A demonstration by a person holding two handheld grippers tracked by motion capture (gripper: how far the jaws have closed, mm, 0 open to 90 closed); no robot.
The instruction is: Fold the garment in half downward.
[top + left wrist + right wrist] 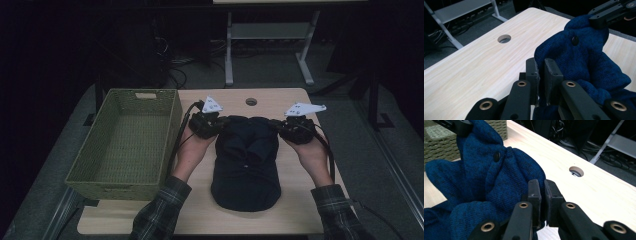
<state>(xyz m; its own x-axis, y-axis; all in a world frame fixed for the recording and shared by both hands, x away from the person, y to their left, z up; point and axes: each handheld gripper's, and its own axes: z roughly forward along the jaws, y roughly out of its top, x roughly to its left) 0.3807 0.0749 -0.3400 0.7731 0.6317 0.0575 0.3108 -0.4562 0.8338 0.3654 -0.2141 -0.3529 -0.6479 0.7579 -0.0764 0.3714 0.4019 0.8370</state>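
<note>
A dark blue knitted garment (246,162) lies in the middle of the table (295,210), folded into a long rounded bundle that runs from the near edge toward the far side, between the person's 2 forearms. Its knit is fine and ribbed, and 1 small dark button (575,40) sits on a raised fold near its far end. The left hand-held gripper (541,72) is clenched on the garment's far left corner, with blue cloth pinched between its 2 black jaws. The right hand-held gripper (542,195) is clenched on the far right corner in the same way, a thin fold of knit caught between its jaws. Both corners stand lifted off the wood, so the cloth between them bunches upward. A green woven basket (100,170) stands on the left part of the table, just beside the left forearm, and nothing lies inside it. The table is pale wood with 1 round cable hole (251,102) near its far edge. Beyond it the room is dim, with grey table legs (229,55) and cables on the floor.
</note>
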